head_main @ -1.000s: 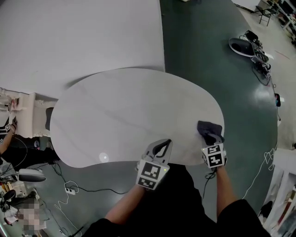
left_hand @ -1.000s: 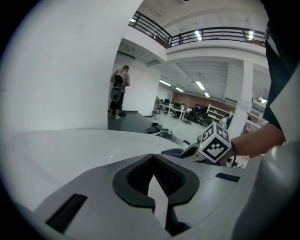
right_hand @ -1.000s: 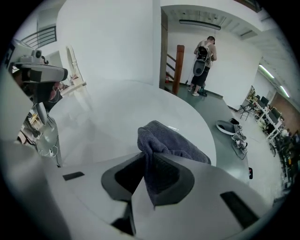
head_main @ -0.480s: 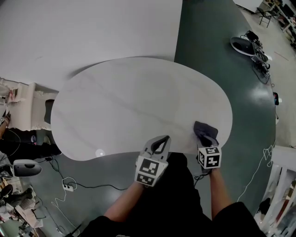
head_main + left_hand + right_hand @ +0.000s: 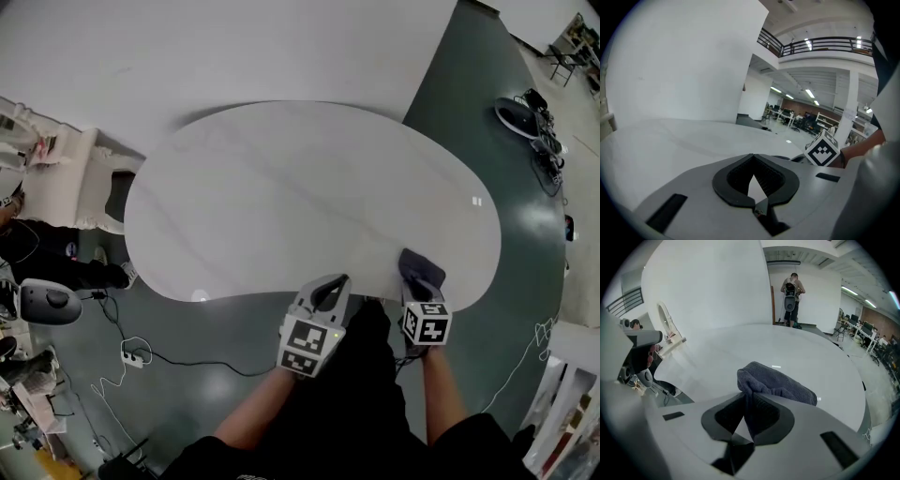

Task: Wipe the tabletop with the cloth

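The cloth point(image 5: 776, 380) looks soft and light, a limp thing that folds wherever it is pushed. It is unlikely to slip from a firm pinch, and there is nothing fragile about it. The sensible place to take it is by a bunched edge, so that most of the fabric stays free to drag flat on the surface. That is roughly how it is held. The right gripper point(image 5: 747, 404) has its jaws clamped on a gathered fold at the near end of the cloth, and the rest of the fabric spills forward past the tips.

The cloth is dark grey with a bluish cast. Its surface is nubbly like towelling, and it is rolled into a thick hump rather than spread out, so only part of it can be touching the table. It rests on the tabletop point(image 5: 281, 206) close to the near edge, toward the person's right side. The wide pale top, faintly veined like marble, stretches away beyond it.

The left gripper point(image 5: 752, 173) hovers near that same edge, a little to the left of the cloth. Its jaws are together at the tips with nothing between them (only a sliver of white table shows through the gap behind the tips). Wiping seems barely started, since most of the surface lies ahead of the cloth.
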The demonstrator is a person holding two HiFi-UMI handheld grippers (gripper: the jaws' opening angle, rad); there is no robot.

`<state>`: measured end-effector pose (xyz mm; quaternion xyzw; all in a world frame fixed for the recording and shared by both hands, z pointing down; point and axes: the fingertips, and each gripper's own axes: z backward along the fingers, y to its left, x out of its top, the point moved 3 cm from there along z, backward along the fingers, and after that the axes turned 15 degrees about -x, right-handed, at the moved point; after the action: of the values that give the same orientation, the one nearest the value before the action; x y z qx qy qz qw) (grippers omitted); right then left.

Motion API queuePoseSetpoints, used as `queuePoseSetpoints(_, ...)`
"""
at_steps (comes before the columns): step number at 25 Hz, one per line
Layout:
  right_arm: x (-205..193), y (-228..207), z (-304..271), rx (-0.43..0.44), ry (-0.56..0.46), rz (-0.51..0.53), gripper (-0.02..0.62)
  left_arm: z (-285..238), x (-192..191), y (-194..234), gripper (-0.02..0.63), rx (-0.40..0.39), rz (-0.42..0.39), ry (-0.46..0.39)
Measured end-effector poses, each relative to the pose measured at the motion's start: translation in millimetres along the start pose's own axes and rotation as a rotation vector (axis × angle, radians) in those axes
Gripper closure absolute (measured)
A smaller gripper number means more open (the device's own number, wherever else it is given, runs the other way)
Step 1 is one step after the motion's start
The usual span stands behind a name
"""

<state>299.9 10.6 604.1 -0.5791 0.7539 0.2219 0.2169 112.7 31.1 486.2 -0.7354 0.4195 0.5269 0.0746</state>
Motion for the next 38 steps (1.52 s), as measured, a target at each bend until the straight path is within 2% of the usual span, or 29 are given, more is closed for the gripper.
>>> queuePoseSetpoints(7, 13.1, 73.9, -3.9, 0.043, -0.002, 0.072, 0.546, 68.4, -11.7, 30.1, 0.598, 0.08, 0.026, -0.055)
queuePoseSetpoints(12, 36.4, 116.9, -18.1, 0.102, 0.016, 0.138, 0.546, 89.0, -21.3, 50.2, 0.598, 0.127, 0.108, -0.103)
queuePoseSetpoints(17, 51.3, 164.9, -24.9, 0.22, 0.052, 0.194, 0.548, 87.5, -26.8, 79.7, 0.598, 0.178, 0.15, -0.075)
queuePoseSetpoints(24, 67.8, 217.3, -30.0, 0.417, 0.12, 0.16, 0.554, 102.6, -24.6, 130.8, 0.598, 0.272, 0.157, -0.01)
queuePoseSetpoints(26, 71.3, 230.0, -29.0, 0.448, 0.124, 0.2, 0.554, 104.5, -24.6, 142.9, 0.598, 0.296, 0.169, 0.006)
queuePoseSetpoints(31, 75.7, 265.6, -26.6, 0.554, 0.121, 0.376, 0.554, 104.0, -25.4, 158.2, 0.598, 0.346, 0.195, 0.021)
queuePoseSetpoints(38, 75.8, 319.6, -23.5, 0.619, 0.129, 0.411, 0.554, 139.8, -39.8, 166.6, 0.598, 0.417, 0.232, 0.009)
